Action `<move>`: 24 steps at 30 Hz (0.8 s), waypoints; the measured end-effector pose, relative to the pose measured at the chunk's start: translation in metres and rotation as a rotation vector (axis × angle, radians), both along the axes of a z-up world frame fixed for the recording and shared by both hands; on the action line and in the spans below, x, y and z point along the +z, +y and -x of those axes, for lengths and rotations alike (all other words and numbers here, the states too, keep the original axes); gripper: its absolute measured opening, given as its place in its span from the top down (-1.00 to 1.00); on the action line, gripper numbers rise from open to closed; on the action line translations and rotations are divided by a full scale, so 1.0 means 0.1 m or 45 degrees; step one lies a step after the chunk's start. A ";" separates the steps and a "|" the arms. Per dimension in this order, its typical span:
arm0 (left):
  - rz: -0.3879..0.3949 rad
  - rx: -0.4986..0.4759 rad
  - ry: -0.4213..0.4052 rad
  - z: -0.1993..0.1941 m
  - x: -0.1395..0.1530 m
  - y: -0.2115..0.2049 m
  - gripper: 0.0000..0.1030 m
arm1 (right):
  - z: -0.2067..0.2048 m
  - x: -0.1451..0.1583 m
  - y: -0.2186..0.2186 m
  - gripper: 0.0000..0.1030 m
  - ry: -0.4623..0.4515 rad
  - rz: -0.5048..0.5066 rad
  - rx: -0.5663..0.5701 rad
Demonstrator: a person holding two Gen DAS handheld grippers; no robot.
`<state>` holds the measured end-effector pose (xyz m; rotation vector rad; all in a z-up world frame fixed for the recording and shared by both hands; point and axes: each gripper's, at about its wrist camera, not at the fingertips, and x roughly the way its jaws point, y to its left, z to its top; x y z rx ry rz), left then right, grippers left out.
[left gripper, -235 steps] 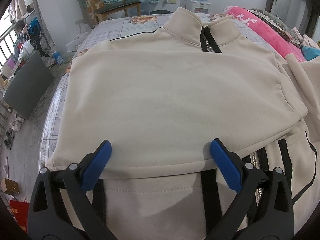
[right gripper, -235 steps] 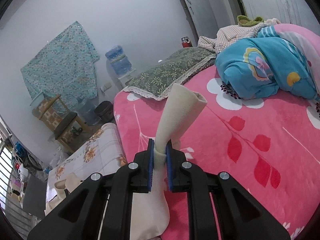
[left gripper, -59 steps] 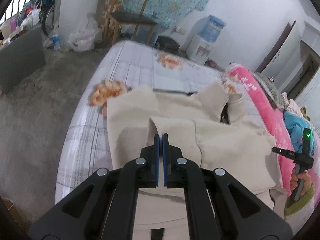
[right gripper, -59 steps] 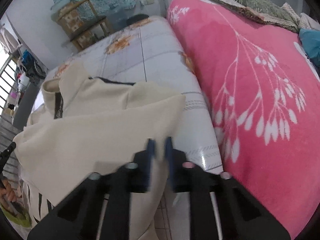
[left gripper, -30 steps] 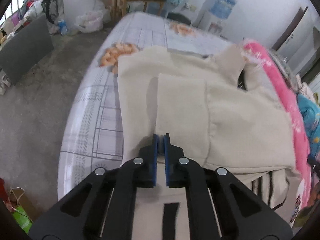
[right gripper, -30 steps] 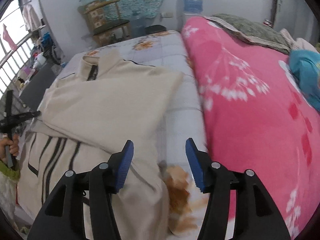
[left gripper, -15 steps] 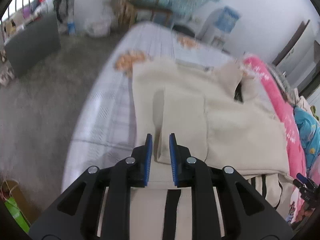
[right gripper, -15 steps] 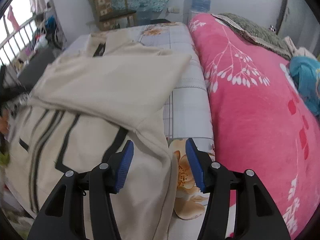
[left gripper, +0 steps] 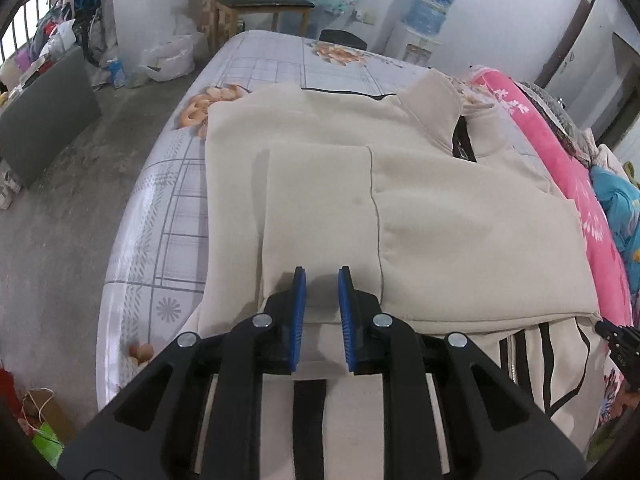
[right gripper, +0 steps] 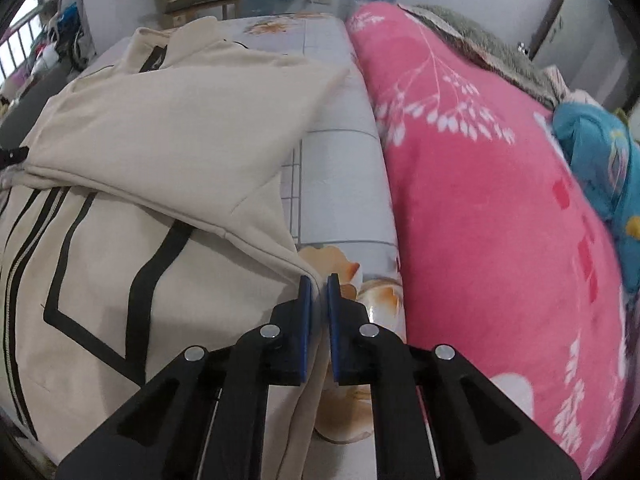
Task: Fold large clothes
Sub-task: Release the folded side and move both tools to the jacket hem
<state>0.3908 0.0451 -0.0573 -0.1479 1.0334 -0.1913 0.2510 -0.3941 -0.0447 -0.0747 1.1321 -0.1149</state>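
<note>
a soft cream fleece jacket with black stripes and a standing collar lies on the bed, its checked sheet smooth and flower-printed, beside a plush pink blanket; both sleeves are folded flat across the chest; the left gripper tilts down over the sleeve end, jaws slightly parted, gripping nothing; the right gripper has just been closing, jaws pinched on the jacket's side edge.
</note>
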 end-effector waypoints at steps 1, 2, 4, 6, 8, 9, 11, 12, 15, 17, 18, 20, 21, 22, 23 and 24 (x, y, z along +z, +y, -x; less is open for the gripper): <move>-0.001 -0.003 0.002 0.00 0.01 0.01 0.69 | 0.00 0.01 -0.01 0.76 0.000 -0.006 -0.013; -0.003 -0.003 0.003 0.01 0.01 0.02 0.69 | 0.00 0.06 -0.03 0.63 0.001 -0.010 -0.035; -0.008 -0.001 -0.001 0.04 0.03 0.04 0.69 | 0.05 0.17 -0.05 0.52 -0.019 -0.014 -0.058; -0.019 -0.003 -0.014 0.08 0.07 0.05 0.65 | 0.12 0.33 -0.04 0.47 -0.056 -0.038 -0.063; -0.034 -0.014 -0.045 0.15 0.16 0.04 0.42 | 0.22 0.52 0.02 0.30 -0.102 -0.027 -0.072; -0.043 -0.023 -0.060 0.19 0.20 0.05 0.37 | 0.25 0.58 0.04 0.22 -0.118 -0.028 -0.069; -0.069 -0.054 -0.090 0.30 0.30 0.02 0.16 | 0.33 0.72 0.17 -0.11 -0.168 -0.071 -0.053; -0.078 -0.068 -0.088 0.34 0.32 0.00 0.08 | 0.35 0.76 0.24 -0.17 -0.179 -0.092 -0.044; -0.105 -0.126 -0.065 0.50 0.36 -0.08 -0.20 | 0.39 0.77 0.54 -0.39 -0.199 -0.140 0.012; -0.118 -0.172 -0.043 0.64 0.36 -0.15 -0.40 | 0.40 0.71 0.75 -0.47 -0.195 -0.162 0.049; -0.126 -0.195 -0.031 0.72 0.35 -0.18 -0.42 | 0.42 0.66 0.88 -0.49 -0.187 -0.187 0.068; -0.149 -0.231 0.006 0.90 0.32 -0.26 -0.53 | 0.44 0.52 1.09 -0.52 -0.148 -0.235 0.097; -0.160 -0.241 0.019 0.97 0.29 -0.28 -0.55 | 0.45 0.48 1.16 -0.52 -0.135 -0.245 0.105; -0.173 -0.249 0.032 1.05 0.27 -0.30 -0.57 | 0.46 0.42 1.23 -0.52 -0.123 -0.249 0.112; -0.192 -0.254 0.047 1.15 0.23 -0.34 -0.57 | 0.47 0.36 1.31 -0.52 -0.105 -0.243 0.118; -0.210 -0.256 0.055 1.22 0.21 -0.36 -0.58 | 0.49 0.31 1.37 -0.53 -0.094 -0.239 0.121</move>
